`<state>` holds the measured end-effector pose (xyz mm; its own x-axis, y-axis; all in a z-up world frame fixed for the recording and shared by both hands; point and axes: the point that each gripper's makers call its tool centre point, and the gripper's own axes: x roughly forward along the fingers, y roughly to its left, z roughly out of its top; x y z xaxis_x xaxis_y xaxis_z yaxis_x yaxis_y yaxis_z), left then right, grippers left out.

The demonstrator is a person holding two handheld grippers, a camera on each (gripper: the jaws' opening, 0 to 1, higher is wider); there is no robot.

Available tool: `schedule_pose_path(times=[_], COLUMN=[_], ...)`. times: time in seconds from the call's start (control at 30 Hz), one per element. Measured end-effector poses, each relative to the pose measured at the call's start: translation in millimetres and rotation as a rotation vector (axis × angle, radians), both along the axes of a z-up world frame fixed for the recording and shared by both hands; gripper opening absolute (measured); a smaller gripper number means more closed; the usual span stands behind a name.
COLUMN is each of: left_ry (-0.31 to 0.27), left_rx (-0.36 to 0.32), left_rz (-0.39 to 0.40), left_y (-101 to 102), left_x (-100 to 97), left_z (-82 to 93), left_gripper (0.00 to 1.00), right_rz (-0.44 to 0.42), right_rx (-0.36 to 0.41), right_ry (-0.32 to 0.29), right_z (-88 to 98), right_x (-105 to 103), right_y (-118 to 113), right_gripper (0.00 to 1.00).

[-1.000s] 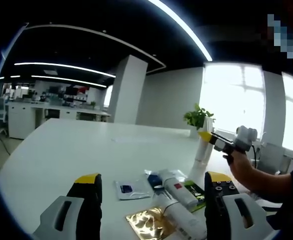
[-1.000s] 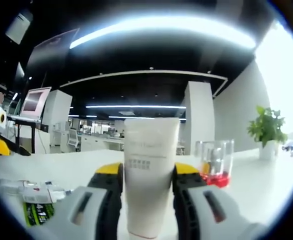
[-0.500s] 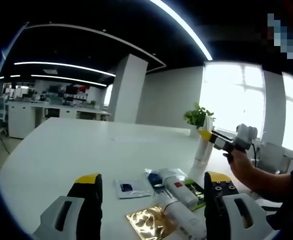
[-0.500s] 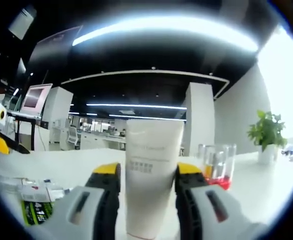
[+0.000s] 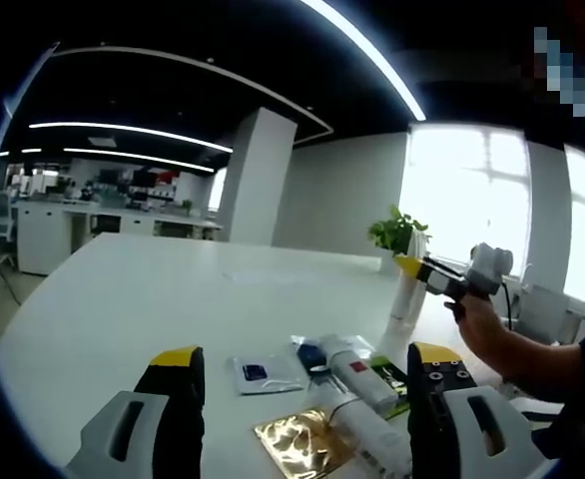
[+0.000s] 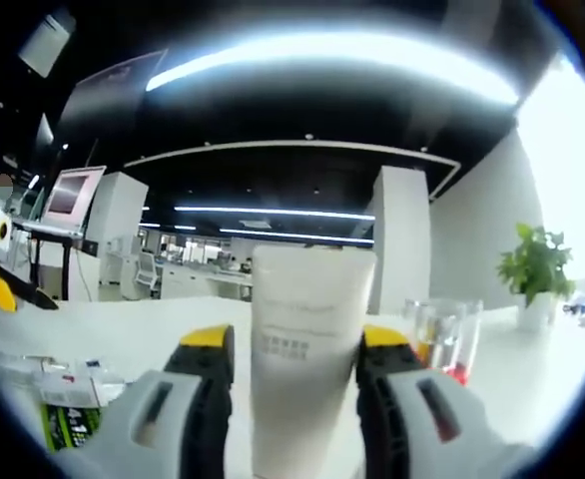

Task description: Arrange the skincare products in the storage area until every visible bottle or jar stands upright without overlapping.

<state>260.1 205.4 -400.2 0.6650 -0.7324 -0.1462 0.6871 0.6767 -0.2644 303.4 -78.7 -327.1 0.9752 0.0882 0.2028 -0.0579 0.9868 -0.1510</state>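
Observation:
My right gripper (image 6: 294, 341) is shut on a white tube (image 6: 307, 299), held upright between its yellow-tipped jaws. In the left gripper view the same white tube (image 5: 406, 295) stands upright over the table's right side, with the right gripper (image 5: 442, 279) and a hand on it. My left gripper (image 5: 304, 355) is open and holds nothing. Beyond its jaws, white tubes (image 5: 357, 377) lie flat on the white table (image 5: 123, 299), beside a gold sachet (image 5: 297, 446), a blue-printed sachet (image 5: 258, 373) and a green packet (image 5: 392, 377).
A clear glass with red liquid (image 6: 442, 339) stands on the table right of the held tube. A potted plant (image 5: 394, 232) sits at the table's far edge. The lying tubes (image 6: 33, 374) and green packet (image 6: 68, 424) show at lower left.
The right gripper and its tube have shifted a little; in its view the glass has slid right and lower. My left gripper has stayed open and still.

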Motion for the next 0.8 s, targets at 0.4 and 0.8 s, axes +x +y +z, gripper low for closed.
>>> schedule_pose_path(times=[0.4,0.8], left_ry=[0.007,0.013], left_rx=[0.001,-0.004], left_rz=[0.004,0.002], left_y=[1.0,0.9], left_x=[1.8,2.0], left_z=[-3.1,-4.4], left_gripper=[0.84,0.84], right_rz=[0.009,0.002], right_rx=[-0.008,-0.022], right_ry=[-0.006,-0.017], right_z=[4.2,14.4], right_x=[5.5,6.3], right_y=[2.0,1.0], right_gripper=[0.55,0.55])
